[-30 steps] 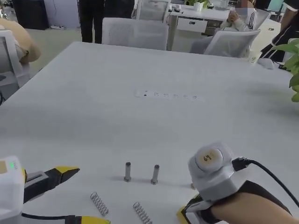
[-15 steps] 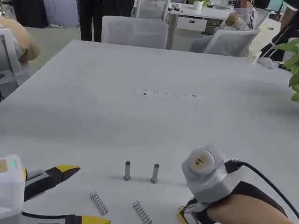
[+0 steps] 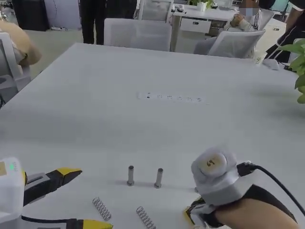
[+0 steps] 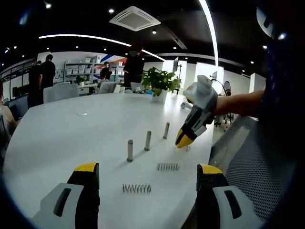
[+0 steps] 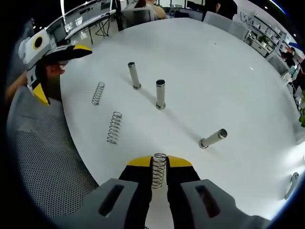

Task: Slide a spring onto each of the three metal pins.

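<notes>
Three upright metal pins (image 5: 134, 75) (image 5: 160, 94) (image 5: 213, 138) stand in a row on the white table; all are bare. My right gripper (image 5: 158, 164) is shut on a spring (image 5: 158, 170), held upright just short of the nearest pin. In the head view it (image 3: 193, 214) hides that third pin; the other two pins (image 3: 130, 175) (image 3: 158, 177) show. Two loose springs (image 3: 101, 208) (image 3: 144, 217) lie in front of the pins. My left gripper (image 4: 147, 168) is open with nothing in it, low above the table, facing the springs (image 4: 137, 189) (image 4: 167, 166).
The white table (image 3: 152, 124) stretches far ahead, with a faint printed strip (image 3: 171, 98) at its middle. Chairs (image 3: 138, 33) and people stand beyond the far edge. A green plant (image 3: 298, 62) is at the right.
The right gripper with its spring drifted a little left, then back right. The left gripper, pins and loose springs have stayed put.
</notes>
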A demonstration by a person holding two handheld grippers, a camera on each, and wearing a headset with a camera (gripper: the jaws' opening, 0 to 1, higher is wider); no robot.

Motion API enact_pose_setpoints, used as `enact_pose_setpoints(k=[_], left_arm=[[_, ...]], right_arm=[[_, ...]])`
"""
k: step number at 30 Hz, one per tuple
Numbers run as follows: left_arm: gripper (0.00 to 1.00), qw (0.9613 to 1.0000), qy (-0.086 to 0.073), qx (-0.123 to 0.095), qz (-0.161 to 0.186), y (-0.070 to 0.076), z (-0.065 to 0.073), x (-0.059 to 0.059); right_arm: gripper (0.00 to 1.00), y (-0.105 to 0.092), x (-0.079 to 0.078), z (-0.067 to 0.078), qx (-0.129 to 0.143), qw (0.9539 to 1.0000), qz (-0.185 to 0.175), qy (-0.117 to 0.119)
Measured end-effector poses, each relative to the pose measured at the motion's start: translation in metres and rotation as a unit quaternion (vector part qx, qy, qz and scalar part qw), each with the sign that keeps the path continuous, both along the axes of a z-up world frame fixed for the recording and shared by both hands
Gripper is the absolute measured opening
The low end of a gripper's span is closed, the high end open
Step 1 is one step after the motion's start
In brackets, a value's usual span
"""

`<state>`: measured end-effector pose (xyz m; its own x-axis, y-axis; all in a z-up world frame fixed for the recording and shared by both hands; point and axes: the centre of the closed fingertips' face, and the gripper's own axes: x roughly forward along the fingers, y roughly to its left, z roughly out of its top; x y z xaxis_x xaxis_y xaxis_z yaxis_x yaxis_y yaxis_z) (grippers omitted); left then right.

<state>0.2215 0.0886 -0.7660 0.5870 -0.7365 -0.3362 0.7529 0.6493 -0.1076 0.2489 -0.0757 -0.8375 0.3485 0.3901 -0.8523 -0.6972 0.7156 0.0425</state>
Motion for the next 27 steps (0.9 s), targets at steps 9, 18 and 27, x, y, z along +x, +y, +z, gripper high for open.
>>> enact_pose_setpoints(k=[9, 18, 27], left_arm=[[0.77, 0.9997, -0.010, -0.001, -0.023, -0.010, 0.017, -0.007], [0.58, 0.9958, 0.007, -0.025, -0.088, -0.036, 0.032, -0.023], [0.52, 0.9908, 0.010, -0.033, -0.131, -0.054, 0.045, -0.017]], right_arm=[[0.08, -0.001, -0.001, 0.032, 0.055, 0.9980, -0.021, -0.023], [0.08, 0.015, 0.000, 0.084, 0.126, 0.9902, -0.025, -0.055], [0.08, 0.041, -0.001, 0.120, 0.148, 0.9850, 0.007, -0.088]])
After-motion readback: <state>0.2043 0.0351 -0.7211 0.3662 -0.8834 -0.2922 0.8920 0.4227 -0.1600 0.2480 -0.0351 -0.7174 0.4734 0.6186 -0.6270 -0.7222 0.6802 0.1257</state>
